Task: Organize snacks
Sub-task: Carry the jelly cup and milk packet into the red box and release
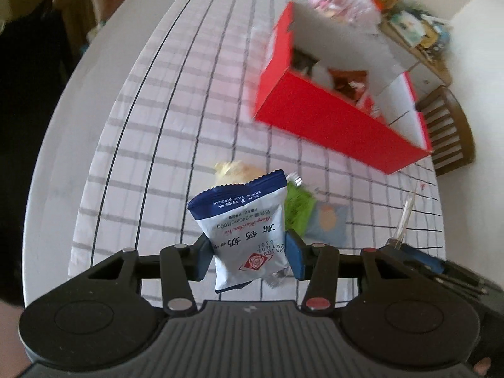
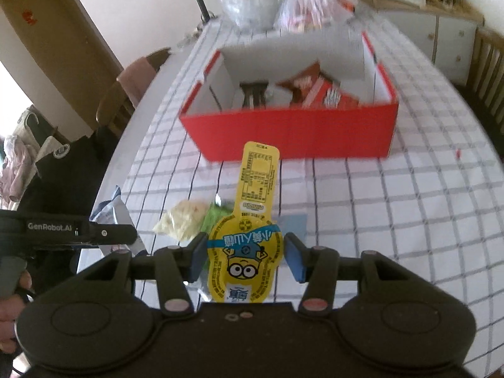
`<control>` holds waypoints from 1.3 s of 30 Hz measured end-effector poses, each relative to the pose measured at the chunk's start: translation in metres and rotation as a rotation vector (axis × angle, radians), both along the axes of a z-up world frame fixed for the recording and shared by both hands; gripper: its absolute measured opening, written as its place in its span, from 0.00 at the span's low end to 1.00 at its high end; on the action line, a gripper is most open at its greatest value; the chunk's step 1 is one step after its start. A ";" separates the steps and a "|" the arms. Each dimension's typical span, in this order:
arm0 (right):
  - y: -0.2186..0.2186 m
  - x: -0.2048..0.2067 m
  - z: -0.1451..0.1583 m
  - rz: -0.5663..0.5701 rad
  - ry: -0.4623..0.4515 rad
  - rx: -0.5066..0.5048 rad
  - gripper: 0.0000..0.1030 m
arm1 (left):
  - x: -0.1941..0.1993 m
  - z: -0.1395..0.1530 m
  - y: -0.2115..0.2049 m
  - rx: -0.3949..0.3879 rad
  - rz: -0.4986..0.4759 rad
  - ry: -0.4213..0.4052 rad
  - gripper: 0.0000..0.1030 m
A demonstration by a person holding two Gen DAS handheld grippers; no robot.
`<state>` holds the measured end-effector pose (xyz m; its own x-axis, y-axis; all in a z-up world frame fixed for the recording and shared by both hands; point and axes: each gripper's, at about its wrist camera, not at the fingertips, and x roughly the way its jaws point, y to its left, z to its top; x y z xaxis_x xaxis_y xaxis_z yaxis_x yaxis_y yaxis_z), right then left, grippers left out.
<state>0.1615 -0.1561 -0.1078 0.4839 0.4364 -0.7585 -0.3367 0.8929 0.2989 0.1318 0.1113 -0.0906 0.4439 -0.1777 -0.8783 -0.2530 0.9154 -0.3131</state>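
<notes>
Clamped between left gripper [image 1: 249, 256] jaws: blue-white foil biscuit packet [image 1: 244, 233], light, crinkly, held low. Right gripper [image 2: 242, 260] jaws pinch yellow hawthorn-snack pouch [image 2: 247, 242] at its wide end. Red cardboard box [image 2: 293, 132] ahead on bench [image 2: 409, 195].

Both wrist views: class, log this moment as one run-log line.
left gripper: shut on blue-white packet | right gripper: shut on yellow packet | red box: open, ahead on table
</notes>
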 end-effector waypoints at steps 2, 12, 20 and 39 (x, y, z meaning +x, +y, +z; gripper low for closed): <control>-0.002 0.003 0.011 0.000 -0.032 -0.010 0.49 | 0.005 0.013 -0.007 0.034 -0.026 -0.031 0.46; -0.014 0.035 0.056 -0.010 -0.167 -0.038 0.49 | 0.041 0.076 -0.041 0.144 -0.130 -0.188 0.46; -0.022 0.073 0.080 -0.031 -0.239 -0.077 0.49 | 0.083 0.111 -0.061 0.232 -0.171 -0.263 0.46; -0.024 0.191 0.053 -0.029 -0.210 -0.153 0.49 | 0.212 0.090 -0.086 0.315 -0.238 -0.219 0.46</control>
<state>0.3528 -0.1801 -0.0543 0.6483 0.3075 -0.6966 -0.3502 0.9327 0.0857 0.3439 0.0255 -0.0005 0.6046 -0.0367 -0.7957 0.0175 0.9993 -0.0327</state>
